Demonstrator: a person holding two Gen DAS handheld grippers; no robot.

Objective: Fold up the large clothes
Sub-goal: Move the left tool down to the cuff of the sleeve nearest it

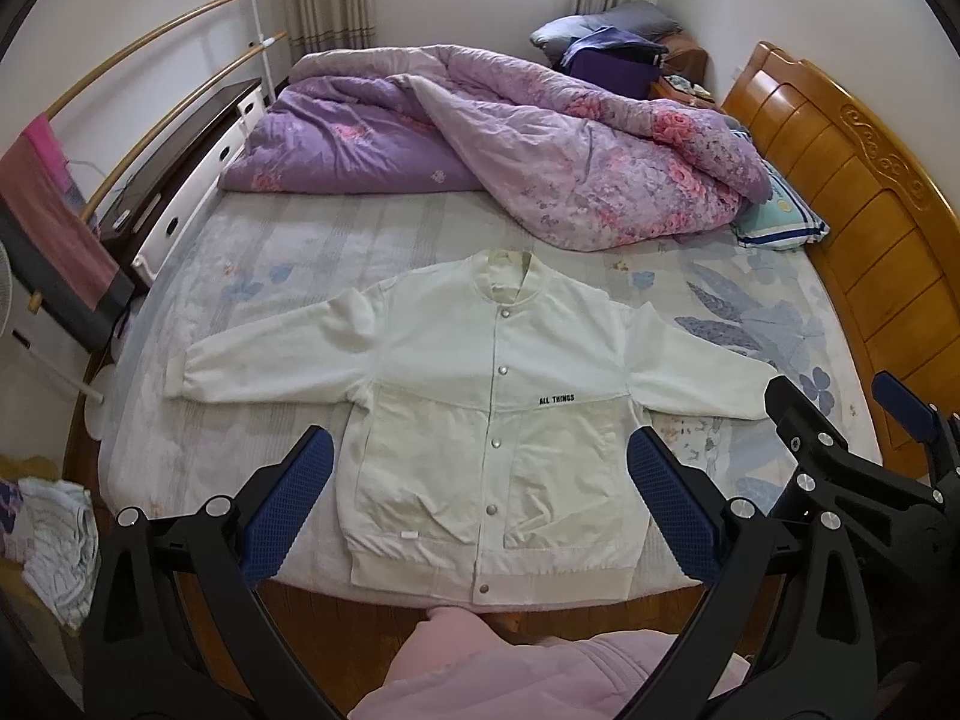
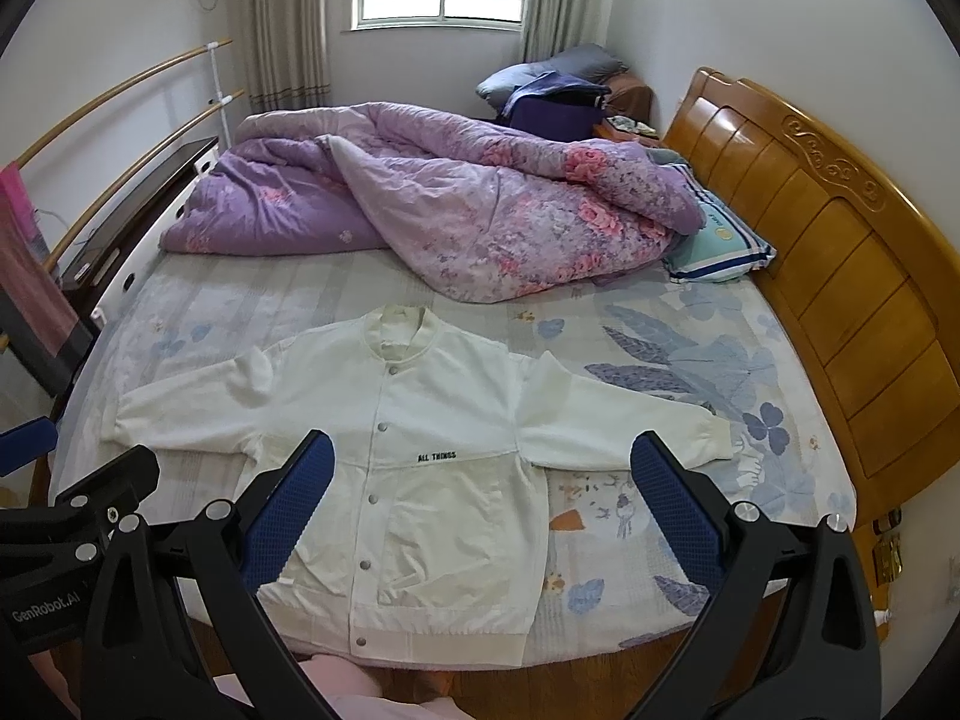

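Observation:
A white snap-button jacket (image 1: 480, 408) lies flat and face up on the bed, sleeves spread out to both sides, hem at the near edge; it also shows in the right wrist view (image 2: 420, 456). My left gripper (image 1: 480, 501) is open and empty, held above the jacket's lower half. My right gripper (image 2: 480, 507) is open and empty, above the jacket's right side. The right gripper also shows at the right edge of the left wrist view (image 1: 852, 414). Neither touches the cloth.
A crumpled purple floral quilt (image 1: 510, 138) covers the far half of the bed. A wooden headboard (image 1: 858, 210) runs along the right. A pillow (image 1: 780, 216) lies by it. A rail with towels (image 1: 54, 210) stands at left. Pink clothing (image 1: 540, 672) is below.

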